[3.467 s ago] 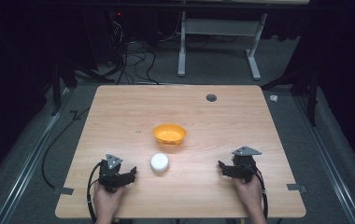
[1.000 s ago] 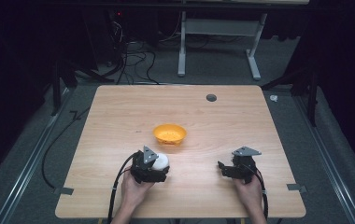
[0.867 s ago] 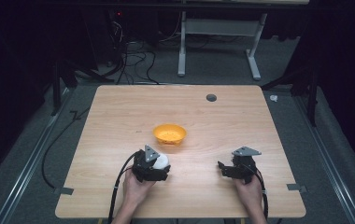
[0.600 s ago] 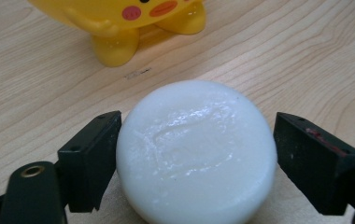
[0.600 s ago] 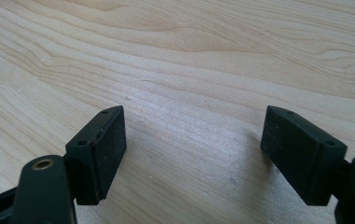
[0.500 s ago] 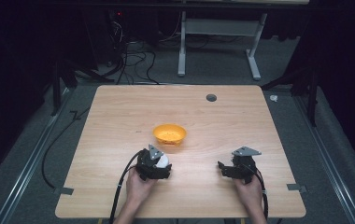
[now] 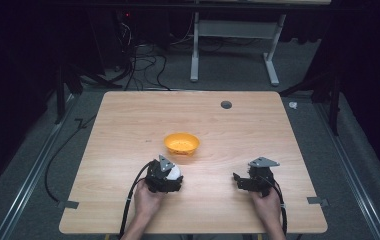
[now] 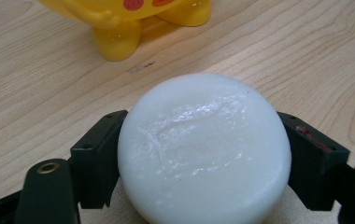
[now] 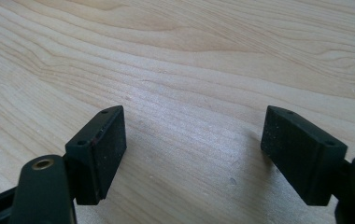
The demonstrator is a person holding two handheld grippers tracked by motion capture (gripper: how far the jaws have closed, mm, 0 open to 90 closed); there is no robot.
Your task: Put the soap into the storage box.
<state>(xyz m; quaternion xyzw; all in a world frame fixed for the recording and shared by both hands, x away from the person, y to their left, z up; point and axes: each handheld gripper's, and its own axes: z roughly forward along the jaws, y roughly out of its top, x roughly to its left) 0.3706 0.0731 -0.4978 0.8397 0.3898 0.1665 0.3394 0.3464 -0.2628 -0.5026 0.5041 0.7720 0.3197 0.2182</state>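
Left hand-held gripper (image 8: 203, 154) has its jaws closed against both sides of the white round object (image 8: 203, 149), low on the tabletop (image 7: 258, 125). Orange bowl (image 7: 181, 143) lies just ahead. Right hand-held gripper (image 9: 194, 154) rests wide open, empty, well apart.

Worktop (image 7: 128, 125): pale wood grain, rectangular, standing on grey floor.
Grommet hole (image 7: 226, 104): small dark round spot near the worktop's far edge, right of middle.
Desk frame (image 7: 233, 45): white legs and crossbar beyond the worktop, on the floor.
Cables (image 7: 143, 65): dark tangle on the floor behind the worktop's far left corner.
Tape (image 7: 68, 204): grey strip at the near left corner; another (image 7: 316, 201) at the near right.
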